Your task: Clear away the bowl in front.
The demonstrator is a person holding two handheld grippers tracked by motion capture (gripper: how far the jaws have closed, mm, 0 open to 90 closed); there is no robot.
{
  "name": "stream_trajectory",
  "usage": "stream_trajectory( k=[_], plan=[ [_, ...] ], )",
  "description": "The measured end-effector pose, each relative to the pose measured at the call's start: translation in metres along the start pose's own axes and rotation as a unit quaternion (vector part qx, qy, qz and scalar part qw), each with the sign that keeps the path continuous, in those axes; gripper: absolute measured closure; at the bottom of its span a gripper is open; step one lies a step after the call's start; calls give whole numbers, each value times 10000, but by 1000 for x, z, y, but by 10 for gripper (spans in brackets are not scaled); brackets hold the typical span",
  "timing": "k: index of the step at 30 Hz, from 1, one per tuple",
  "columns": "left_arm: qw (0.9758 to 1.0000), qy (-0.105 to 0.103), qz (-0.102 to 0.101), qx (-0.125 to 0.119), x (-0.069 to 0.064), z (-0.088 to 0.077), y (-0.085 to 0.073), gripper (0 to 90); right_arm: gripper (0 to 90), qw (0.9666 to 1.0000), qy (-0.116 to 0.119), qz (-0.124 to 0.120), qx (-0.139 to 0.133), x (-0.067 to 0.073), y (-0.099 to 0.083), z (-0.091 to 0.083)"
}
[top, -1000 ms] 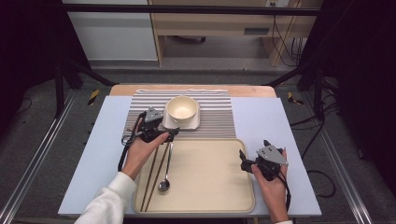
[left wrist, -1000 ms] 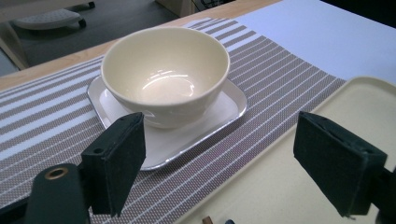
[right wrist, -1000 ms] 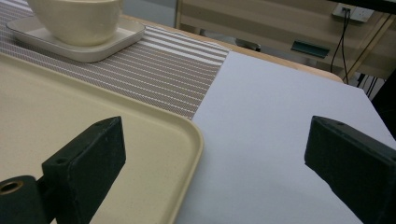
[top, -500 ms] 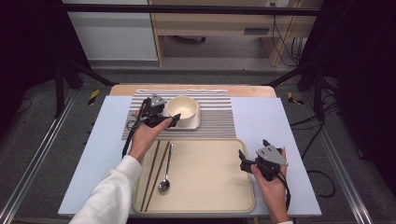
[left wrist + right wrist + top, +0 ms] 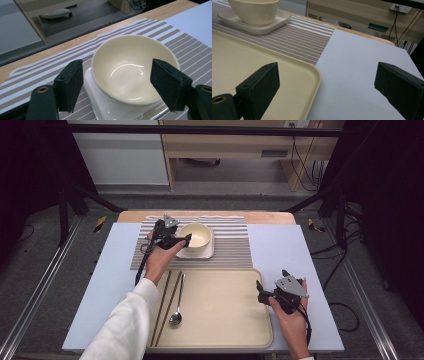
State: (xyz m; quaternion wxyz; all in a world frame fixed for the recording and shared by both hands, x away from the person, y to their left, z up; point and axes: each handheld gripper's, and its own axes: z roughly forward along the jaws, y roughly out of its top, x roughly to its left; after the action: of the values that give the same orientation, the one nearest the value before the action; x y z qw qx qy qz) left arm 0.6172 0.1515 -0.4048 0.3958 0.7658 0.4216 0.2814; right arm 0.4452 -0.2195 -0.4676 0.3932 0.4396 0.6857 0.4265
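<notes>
Counting: one bowl (image 5: 132, 70) | one spoon (image 5: 176, 307) | two chopsticks (image 5: 166, 307) | fingers apart, both grippers

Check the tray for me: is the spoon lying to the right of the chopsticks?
Yes, in the high view the spoon lies on the tray just right of the two chopsticks, near its left edge.

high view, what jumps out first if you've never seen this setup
The cream bowl on its white square plate, on the striped mat at the table's far side, with the left gripper at its rim, jaws apart and just closing. Nearer sits a beige tray with a spoon and chopsticks at its left; the right gripper hovers open at its right edge.
</notes>
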Motion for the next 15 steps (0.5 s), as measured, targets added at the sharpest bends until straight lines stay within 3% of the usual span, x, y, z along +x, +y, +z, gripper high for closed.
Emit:
stream_trajectory(
  k=[4, 9, 12, 15],
  plan=[
    [9999, 132, -2, 24, 4, 3, -2, 349, 66, 10000, -49, -7, 12, 0, 0, 0],
    [9998, 150, -150, 26, 3, 12, -3, 396, 67, 10000, -41, -1, 33, 0, 0, 1],
    [9997, 205, -36, 106, 1, 18, 1, 398, 67, 10000, -43, -4, 25, -1, 0, 0],
    [9996, 231, -133, 103, 1, 25, 4, 391, 67, 10000, -41, 34, 33, -1, 0, 0]
  ],
)
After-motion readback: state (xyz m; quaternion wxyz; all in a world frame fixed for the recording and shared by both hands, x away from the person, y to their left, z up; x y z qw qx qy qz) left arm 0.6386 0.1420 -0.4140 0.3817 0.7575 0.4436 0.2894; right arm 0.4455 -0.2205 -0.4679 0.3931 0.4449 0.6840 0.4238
